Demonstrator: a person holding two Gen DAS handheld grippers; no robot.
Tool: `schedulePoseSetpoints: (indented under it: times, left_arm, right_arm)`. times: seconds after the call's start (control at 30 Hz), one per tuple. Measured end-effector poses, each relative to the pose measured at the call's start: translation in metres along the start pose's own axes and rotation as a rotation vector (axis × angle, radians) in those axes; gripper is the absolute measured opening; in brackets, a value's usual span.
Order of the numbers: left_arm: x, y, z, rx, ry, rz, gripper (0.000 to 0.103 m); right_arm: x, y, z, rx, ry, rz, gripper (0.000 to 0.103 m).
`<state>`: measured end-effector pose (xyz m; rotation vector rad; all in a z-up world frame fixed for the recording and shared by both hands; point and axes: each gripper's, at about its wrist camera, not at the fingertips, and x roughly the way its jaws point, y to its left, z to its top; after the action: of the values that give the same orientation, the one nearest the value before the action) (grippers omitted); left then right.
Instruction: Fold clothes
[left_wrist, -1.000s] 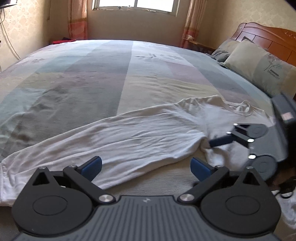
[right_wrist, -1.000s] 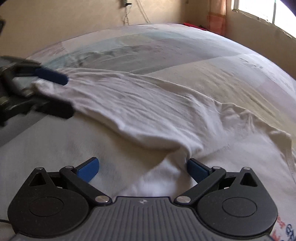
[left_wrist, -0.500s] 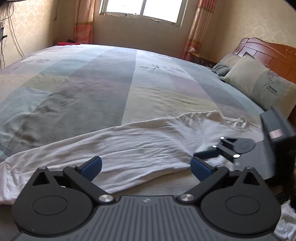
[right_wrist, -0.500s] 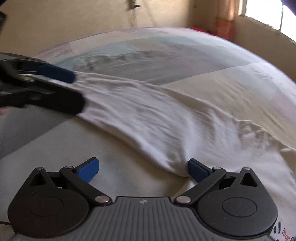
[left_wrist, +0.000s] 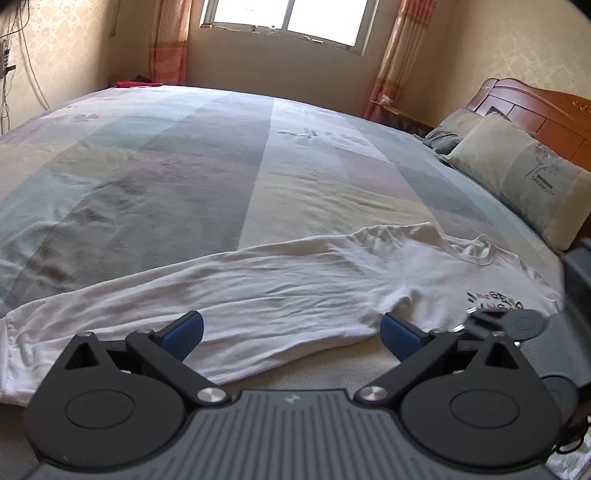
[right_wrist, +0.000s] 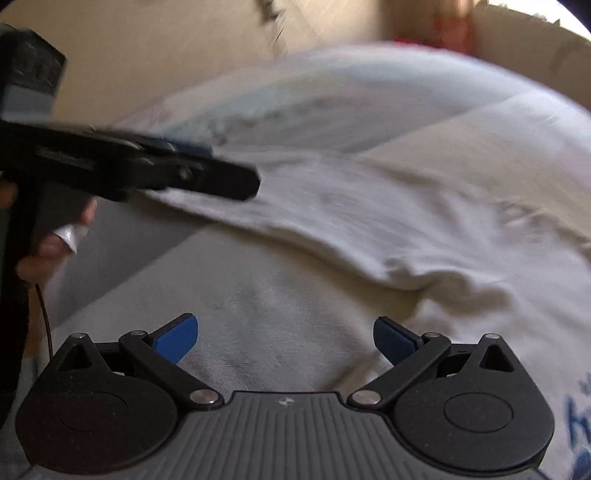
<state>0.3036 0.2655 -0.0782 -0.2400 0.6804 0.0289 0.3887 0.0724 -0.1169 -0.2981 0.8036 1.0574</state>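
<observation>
White shirt (left_wrist: 288, 288) lies on the near bed (left_wrist: 184, 166) edge; left gripper (left_wrist: 291, 330) and right gripper (right_wrist: 284, 338) both spread, empty. Pinch the near folded edge squarely, lift both ends evenly

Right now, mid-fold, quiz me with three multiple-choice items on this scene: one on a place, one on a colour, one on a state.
1. Where does the shirt lie?
A. on the bed
B. on the floor
C. on a chair

2. What colour are the pads on the left gripper's fingers?
A. red
B. blue
C. yellow

3. How does the right gripper stand?
A. shut on the shirt
B. shut on nothing
C. open, holding nothing

Key: 1 A, the white shirt is spread over the patchwork bedcover, its print toward the pillows. 2 B, both pads show blue in the left wrist view. 3 C, its fingers are wide apart with only cloth beyond them.
</observation>
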Motion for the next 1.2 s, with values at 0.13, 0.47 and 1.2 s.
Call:
schedulePoseSetpoints:
  times: [0.13,0.47,1.2]
  left_arm:
    - [0.003,-0.013,-0.001,0.029,0.009,-0.011,0.101]
    - [-0.002,-0.046,-0.001,0.113,-0.001,-0.074,0.102]
    - [0.048,-0.106,-0.046,0.193,0.317,-0.299,0.102]
  right_arm:
    - [0.001,-0.008,-0.003,0.043,-0.022,-0.128,0.103]
    - [-0.046,0.021,-0.028,0.034,0.044,-0.03,0.103]
    - [-0.152,0.042,-0.161,0.392,0.03,-0.464,0.103]
